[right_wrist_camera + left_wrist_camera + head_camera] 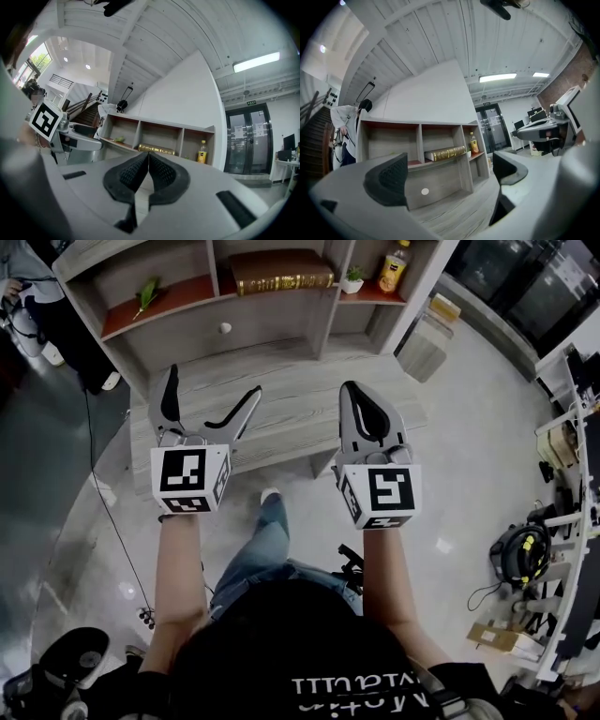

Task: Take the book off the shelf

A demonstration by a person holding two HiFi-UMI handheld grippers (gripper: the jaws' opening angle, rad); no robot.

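With left tongs [214, 382] spread and right tongs [359, 390] pressed together, hovering empty before the shelf [169, 296], not yet reaching the book [281, 273] ahead.

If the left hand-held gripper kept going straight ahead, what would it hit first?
Probably the panel with the white knob, just below the book, not the book itself. The left hand-held gripper is open; depth is unclear.
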